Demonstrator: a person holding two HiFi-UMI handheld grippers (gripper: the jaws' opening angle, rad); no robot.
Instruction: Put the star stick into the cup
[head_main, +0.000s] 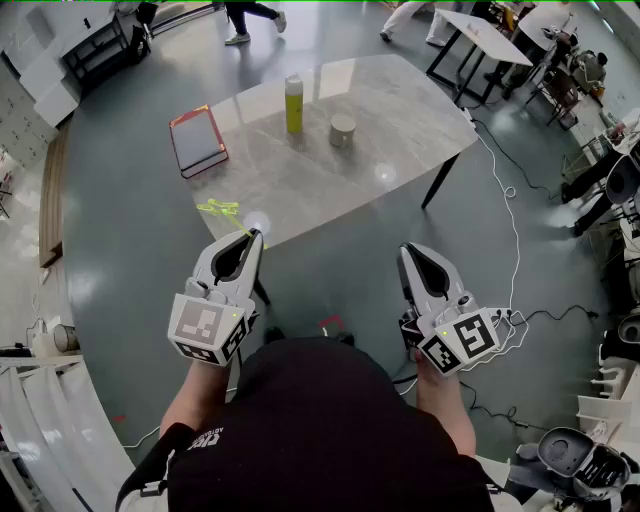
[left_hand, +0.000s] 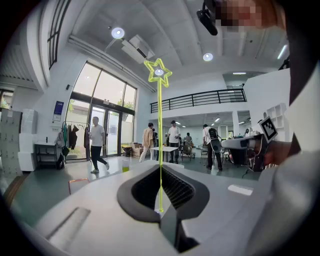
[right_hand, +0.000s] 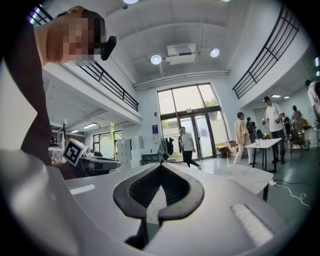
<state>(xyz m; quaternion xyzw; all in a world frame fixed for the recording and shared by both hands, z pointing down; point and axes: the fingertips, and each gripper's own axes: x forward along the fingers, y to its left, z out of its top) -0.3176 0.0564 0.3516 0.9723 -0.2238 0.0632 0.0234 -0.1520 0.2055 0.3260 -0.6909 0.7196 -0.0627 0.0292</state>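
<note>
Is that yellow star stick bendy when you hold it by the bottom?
Probably fairly stiff: the star stick stands straight from the left gripper, which pinches only its bottom end. It looks thin and see-through, so likely light, and maybe easy to snap. Its star top might make it wobble a little.

We log a large open lab or workshop hall: high ceiling with round lights (right_hand: 156, 59), a mezzanine railing (left_hand: 200, 97), tall glass entrance doors (right_hand: 192, 135), and a grey polished floor (head_main: 130, 230) with loose cables (head_main: 516, 240). Work tables (head_main: 480, 35) stand far right with people (left_hand: 173, 137) around them.
</note>
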